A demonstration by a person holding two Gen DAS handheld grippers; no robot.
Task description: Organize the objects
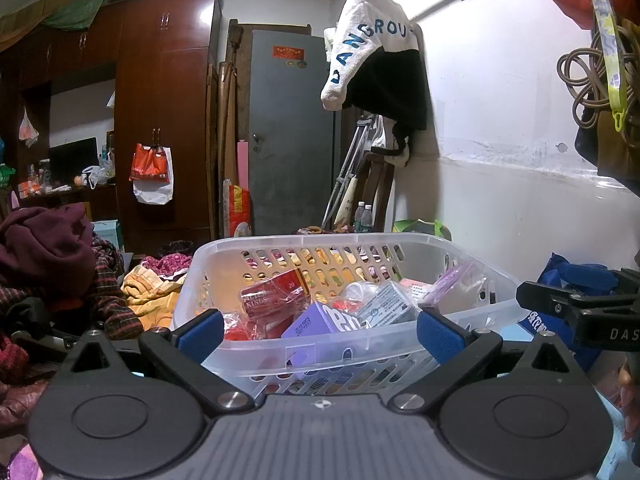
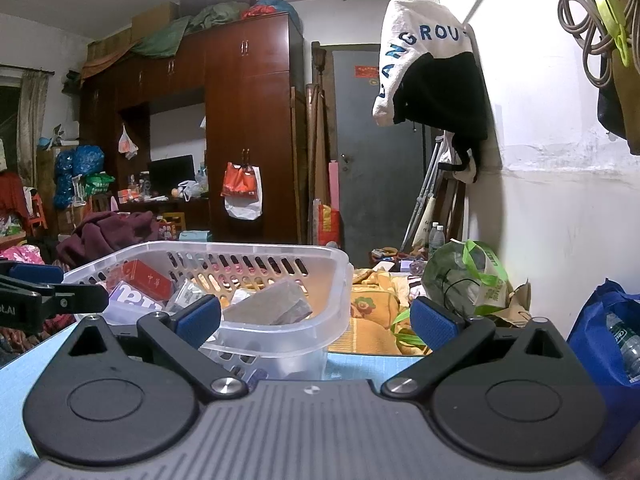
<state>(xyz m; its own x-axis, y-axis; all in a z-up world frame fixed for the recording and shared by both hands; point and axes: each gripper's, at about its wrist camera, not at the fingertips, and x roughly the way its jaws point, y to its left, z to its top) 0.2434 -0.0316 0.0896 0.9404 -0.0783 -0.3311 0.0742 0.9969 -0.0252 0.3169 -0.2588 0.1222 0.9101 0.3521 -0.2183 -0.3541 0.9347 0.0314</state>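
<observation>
Left wrist view: clear basket [image 1: 304, 350] holds red carton [image 1: 276, 292], purple box [image 1: 310, 322].

A cluttered home bedroom: a tall dark-wood wardrobe [image 2: 246, 128] with bundles stacked on top, a grey door [image 2: 376, 152] just right of it, crutches [image 2: 426, 196] beyond the door, and heaped clothes [image 1: 44, 248] left of the wardrobe.

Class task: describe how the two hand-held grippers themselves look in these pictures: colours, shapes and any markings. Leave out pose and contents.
Both look alike. The left hand-held gripper has a grey ribbed body, two round black discs, black linkage arms with silver pivot screws, and fingers faced with blue textured pads. The right hand-held gripper matches it; seen from the left camera, its side carries white lettering, partly cut off. No cables or sleeves show.
</observation>
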